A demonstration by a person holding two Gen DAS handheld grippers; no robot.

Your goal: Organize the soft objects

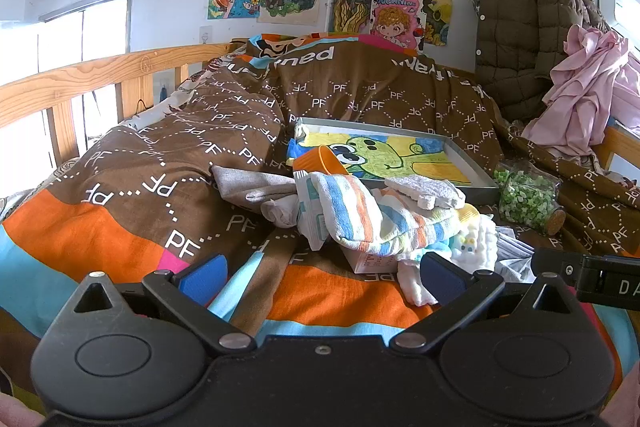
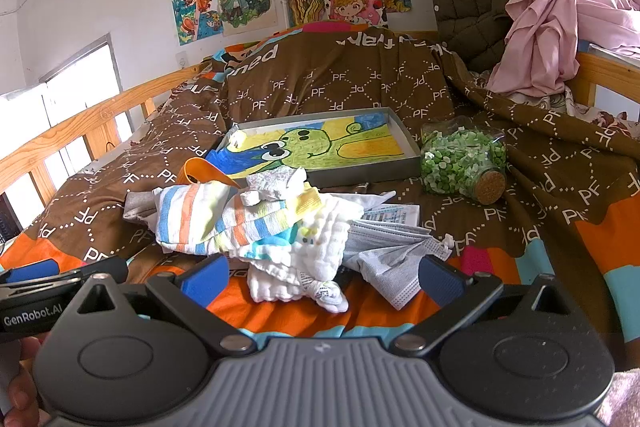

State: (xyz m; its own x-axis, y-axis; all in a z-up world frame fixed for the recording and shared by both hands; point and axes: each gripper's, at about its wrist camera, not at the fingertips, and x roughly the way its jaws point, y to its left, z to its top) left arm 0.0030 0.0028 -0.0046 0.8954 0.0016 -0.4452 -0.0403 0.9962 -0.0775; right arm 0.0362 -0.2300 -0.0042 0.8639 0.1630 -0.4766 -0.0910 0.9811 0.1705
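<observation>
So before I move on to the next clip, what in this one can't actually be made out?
- Small box, left wrist view: the striped towel covers most of it; its print is too small to read.
- Orange cup, right wrist view: only its rim shows behind the towel.
- Printed paper, right wrist view: half under the face mask, text unreadable.

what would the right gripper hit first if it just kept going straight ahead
Probably the white quilted cloth at the near edge of the pile, lying between the open fingers of the right gripper; the grey face mask sits just beside it. Depth is uncertain.
</observation>
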